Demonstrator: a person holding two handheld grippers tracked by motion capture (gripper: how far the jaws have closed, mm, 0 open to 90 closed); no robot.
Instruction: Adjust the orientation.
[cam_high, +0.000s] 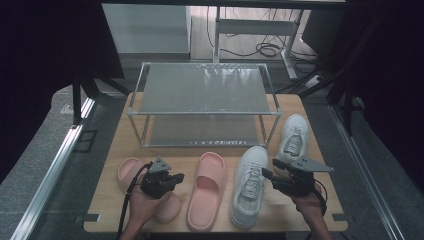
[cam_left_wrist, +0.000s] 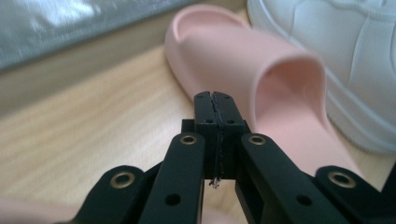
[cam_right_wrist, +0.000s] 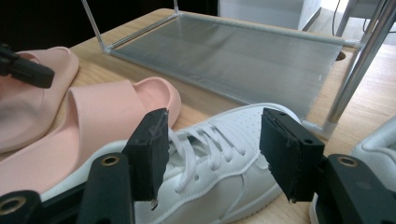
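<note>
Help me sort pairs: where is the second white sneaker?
In the high view the second white sneaker lies at the table's right rear, right of the shoe rack, behind its mate and the right gripper.

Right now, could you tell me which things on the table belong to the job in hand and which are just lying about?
In hand:
- left gripper, jaws shut and empty, above the left pink slipper
- right gripper, jaws open beside the near white sneaker

Lying about, as far as I can tell:
- middle pink slipper
- far white sneaker
- two-tier rack
- cables on the floor
</note>
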